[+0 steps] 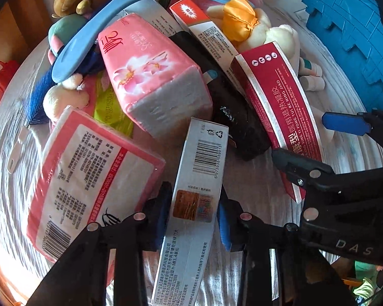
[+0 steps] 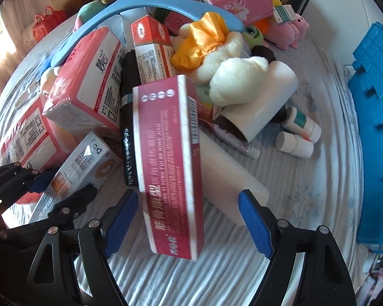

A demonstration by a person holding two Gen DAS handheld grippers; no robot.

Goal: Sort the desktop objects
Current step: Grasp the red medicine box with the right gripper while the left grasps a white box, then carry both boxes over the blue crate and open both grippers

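A pile of desktop objects lies on a striped white cloth (image 2: pixel 242 267). My left gripper (image 1: pixel 192 204) is shut on a long white box with a barcode (image 1: pixel 206 153); both blue pads press its sides. From the right wrist view this white box (image 2: pixel 84 160) sits in the left gripper (image 2: pixel 69 182) at the lower left. My right gripper (image 2: pixel 189 196) is open around a long red box (image 2: pixel 168 158), whose far end leans on the pile. Its left pad is close to the box and its right pad stands clear. In the left wrist view the red box (image 1: pixel 275 94) lies between the right gripper's (image 1: pixel 301 137) fingers.
A blue crate (image 2: pixel 375 127) stands at the right. Pink tissue packs (image 1: pixel 150 76), a blue hanger (image 1: pixel 109 17), plush toys (image 2: pixel 237 81), a black packet (image 1: pixel 237 117), a white tube (image 2: pixel 263 104) and small white bottles (image 2: pixel 301 125) crowd the pile. A red bag (image 2: pixel 48 23) sits far left.
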